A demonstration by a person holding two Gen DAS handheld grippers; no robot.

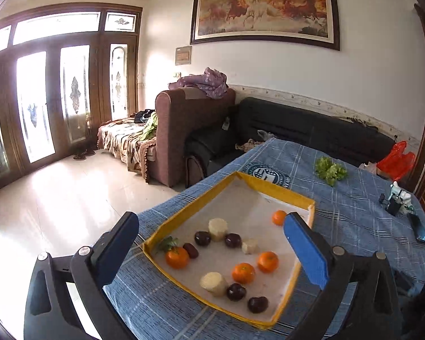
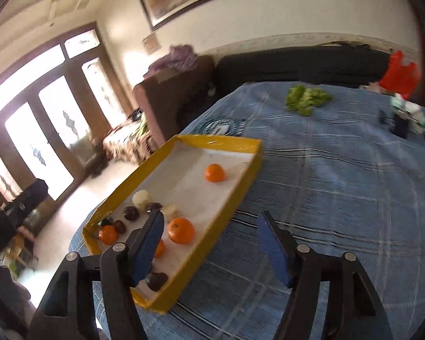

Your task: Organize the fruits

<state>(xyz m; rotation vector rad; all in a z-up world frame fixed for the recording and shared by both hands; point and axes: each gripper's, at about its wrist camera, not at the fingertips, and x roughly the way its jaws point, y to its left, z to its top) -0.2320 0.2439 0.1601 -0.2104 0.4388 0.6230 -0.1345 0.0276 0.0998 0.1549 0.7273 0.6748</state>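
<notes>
Both cameras ride on handheld grippers and look forward and downward along their fingers over a table covered in blue plaid cloth (image 1: 354, 198). The left wrist view sits above the near left corner of the yellow tray (image 1: 195, 206), close to it, facing the far wall with the horse painting (image 1: 265, 11) and the glass doors (image 1: 42, 99) at left. The right wrist view hangs just right of the same tray (image 2: 240, 187), rolled clockwise and blurred, facing the same wall. Both share the tray, the fruit inside it, the lettuce (image 1: 330, 170), the sofas (image 1: 297, 133) and the doors
</notes>
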